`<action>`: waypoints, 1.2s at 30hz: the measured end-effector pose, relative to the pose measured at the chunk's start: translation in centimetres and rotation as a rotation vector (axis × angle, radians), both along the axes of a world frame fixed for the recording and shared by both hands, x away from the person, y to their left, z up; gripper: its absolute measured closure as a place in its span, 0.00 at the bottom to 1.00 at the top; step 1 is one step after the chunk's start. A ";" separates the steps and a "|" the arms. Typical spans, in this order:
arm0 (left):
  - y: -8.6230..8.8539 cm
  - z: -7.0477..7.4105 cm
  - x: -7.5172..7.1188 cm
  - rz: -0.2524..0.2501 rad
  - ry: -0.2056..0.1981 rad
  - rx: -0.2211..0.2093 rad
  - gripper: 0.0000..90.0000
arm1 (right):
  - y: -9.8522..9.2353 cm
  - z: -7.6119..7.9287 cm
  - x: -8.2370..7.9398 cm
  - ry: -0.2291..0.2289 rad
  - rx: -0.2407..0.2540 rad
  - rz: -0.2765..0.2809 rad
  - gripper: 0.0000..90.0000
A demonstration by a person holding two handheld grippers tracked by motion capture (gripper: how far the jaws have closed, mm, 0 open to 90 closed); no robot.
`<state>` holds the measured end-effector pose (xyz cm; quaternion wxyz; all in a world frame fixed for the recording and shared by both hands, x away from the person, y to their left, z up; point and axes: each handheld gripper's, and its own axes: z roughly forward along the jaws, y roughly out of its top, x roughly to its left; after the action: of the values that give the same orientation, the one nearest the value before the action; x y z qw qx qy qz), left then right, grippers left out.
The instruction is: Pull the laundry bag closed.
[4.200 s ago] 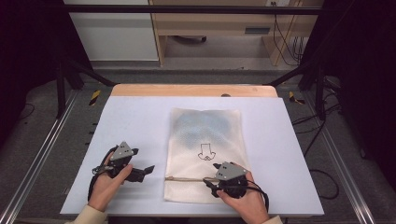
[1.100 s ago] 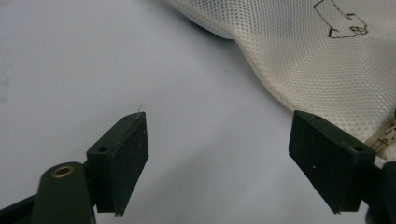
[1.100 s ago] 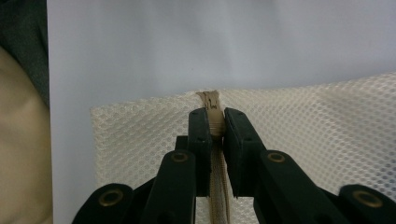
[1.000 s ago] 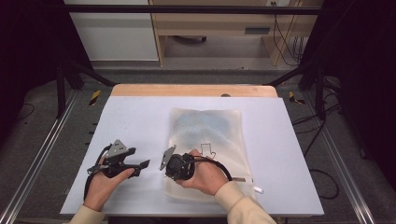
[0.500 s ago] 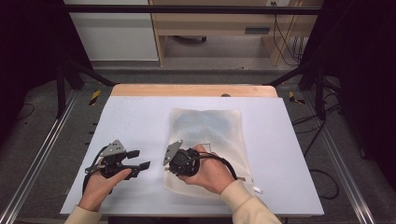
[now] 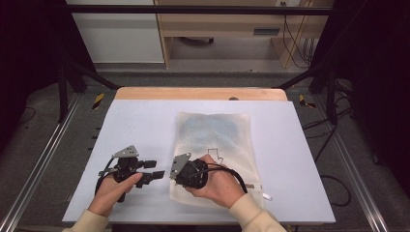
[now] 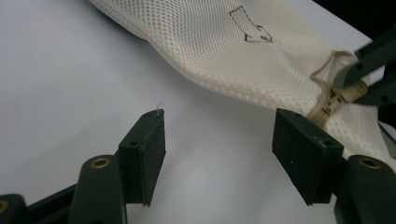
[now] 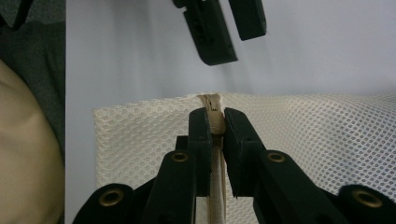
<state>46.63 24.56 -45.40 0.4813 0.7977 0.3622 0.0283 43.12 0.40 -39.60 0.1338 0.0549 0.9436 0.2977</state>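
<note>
— On the desk (image 6: 145, 116), from the high view, where is the mesh bag (image 6: 215, 130) seen?
— Flat at the middle, its near-left corner under the right claw (image 6: 178, 169).

— From the left gripper view?
— The left claw (image 7: 218, 154) is held agape, empty, having just been narrowing; the corner should be pinned.

— From the right gripper view?
— The zipper end (image 8: 211, 103) is clamped; a level pull is advised.
</note>
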 end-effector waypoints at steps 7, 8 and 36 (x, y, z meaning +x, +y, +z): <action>-1.2 0.0 0.4 0.017 0.064 -0.072 0.35 | 0.2 -0.8 -0.6 -0.014 -0.008 0.008 0.91; -1.2 0.0 0.4 0.021 0.078 -0.076 0.35 | 0.2 -0.8 -0.6 -0.014 -0.008 0.008 0.91; -4.0 -1.6 0.7 0.010 0.206 -0.134 0.34 | 0.2 -0.5 -1.3 -0.044 0.013 0.025 0.91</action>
<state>47.37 20.56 -46.96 0.4936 0.7606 0.4148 -0.0756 41.84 0.59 -40.11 0.1506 0.0375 0.9391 0.3064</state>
